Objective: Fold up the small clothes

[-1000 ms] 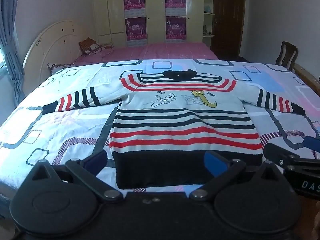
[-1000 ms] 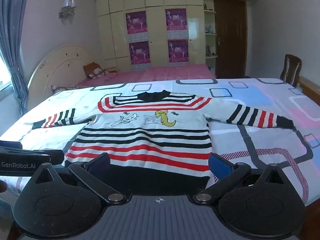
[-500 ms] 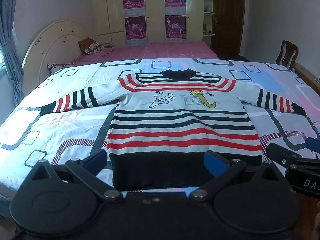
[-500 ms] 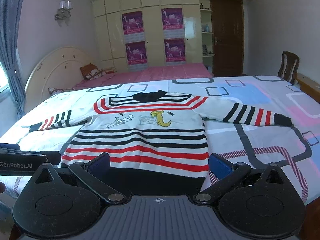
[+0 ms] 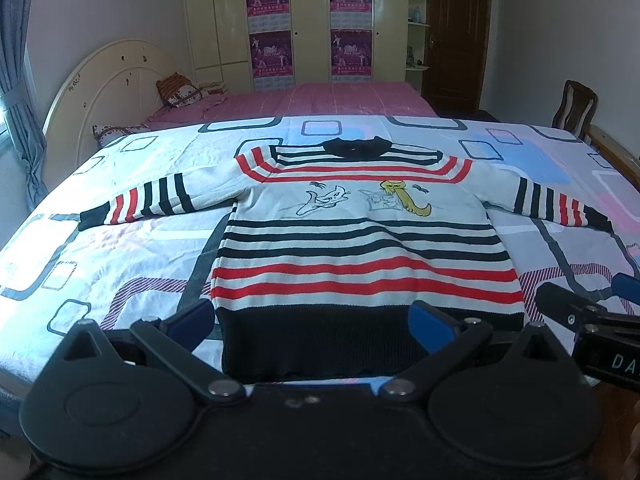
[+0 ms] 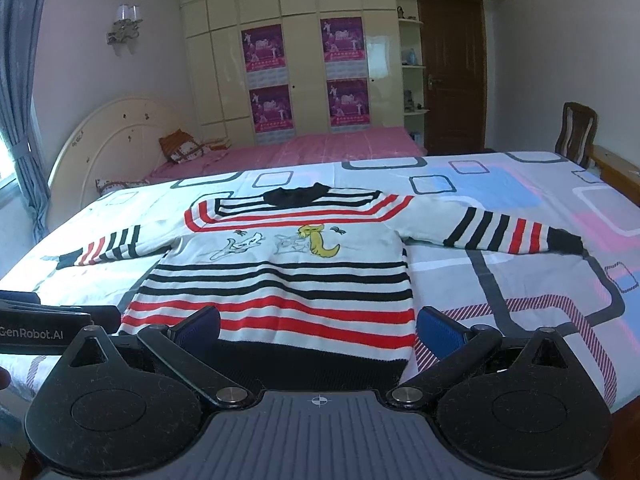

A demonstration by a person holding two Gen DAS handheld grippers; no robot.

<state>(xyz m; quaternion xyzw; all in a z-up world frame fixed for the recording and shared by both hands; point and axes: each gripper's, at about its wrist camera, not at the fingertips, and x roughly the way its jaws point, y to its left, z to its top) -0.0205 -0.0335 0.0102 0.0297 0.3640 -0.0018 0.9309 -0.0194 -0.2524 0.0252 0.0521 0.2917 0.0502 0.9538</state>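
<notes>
Since a second ago my left gripper (image 5: 312,320) has hardly shifted, the sweater (image 5: 360,248) only sliding a touch lower and closer in its view, while my right gripper (image 6: 318,326) has tipped back so that more of the wardrobe (image 6: 304,60) and ceiling edge shows above the bed (image 6: 520,280). Neither has taken hold of anything in that time.

My left gripper hangs released, its two blue pads (image 5: 430,322) spread wide, one on either side of the sweater's black hem, above the near edge of the bed and touching no cloth that I can see. My right gripper is equally wide apart, its left pad over the hem's near left part and its right pad (image 6: 438,332) just past the sweater's right edge, over the patterned sheet. In each view the other gripper's black body pokes in from the side, near the hem.

The sweater lies flat and face up in the middle of the bed, collar far, hem near, both striped sleeves stretched straight out left and right. Beyond it sit a pink bed, a curved headboard (image 5: 108,92), posters on the wardrobe doors, a dark door (image 6: 452,76) and a wooden chair (image 6: 576,128) at far right
</notes>
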